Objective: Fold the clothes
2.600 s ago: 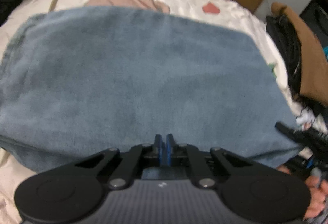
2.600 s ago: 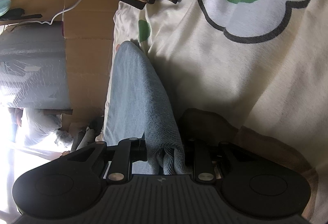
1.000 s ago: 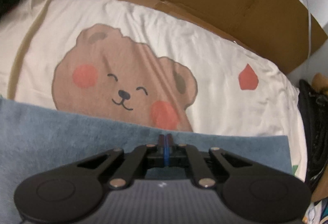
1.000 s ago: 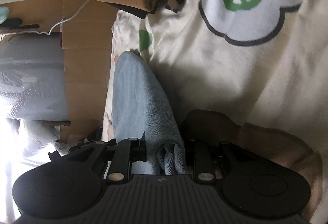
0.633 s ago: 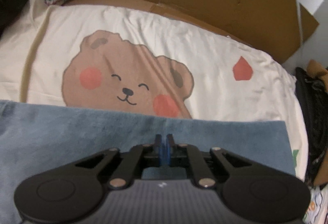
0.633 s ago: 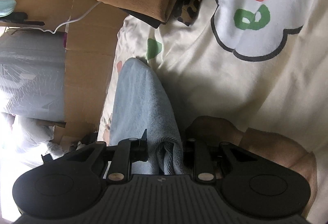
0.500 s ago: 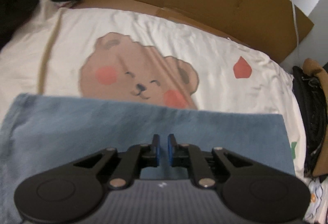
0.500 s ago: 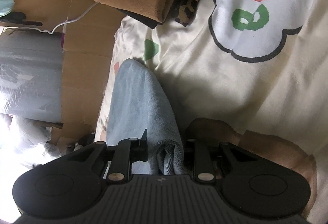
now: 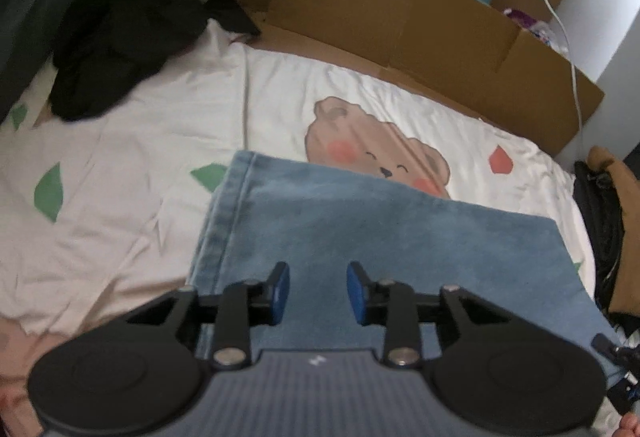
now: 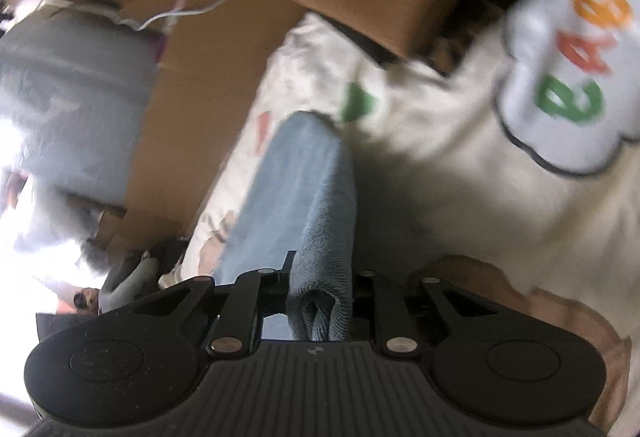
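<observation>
1. The blue cloth [image 9: 384, 237] lies flat on the bed [image 9: 120, 197]. It covers the lower part of the bear picture [image 9: 372, 153] printed on the sheet.
2. The cloth's stitched edge [image 9: 224, 221] is on the left, and the cloth spreads wide to the right from there. Its long way runs side to side, below the bear picture.
3. The left hand-held gripper [image 9: 318, 293] sits right over the cloth, near that stitched edge. Its blue pads [image 9: 282, 291] are spread apart with nothing between them. I cannot tell if they touch the cloth.
4. The right hand-held gripper [image 10: 320, 297] is at the far right end of the cloth. It pinches a bunched fold of the cloth [image 10: 316, 257] between its jaws. This view is blurry.
5. I think the next move is a new fold. The right end is already held, so the left one, being open and close to the cloth, needs to grab next.
</observation>
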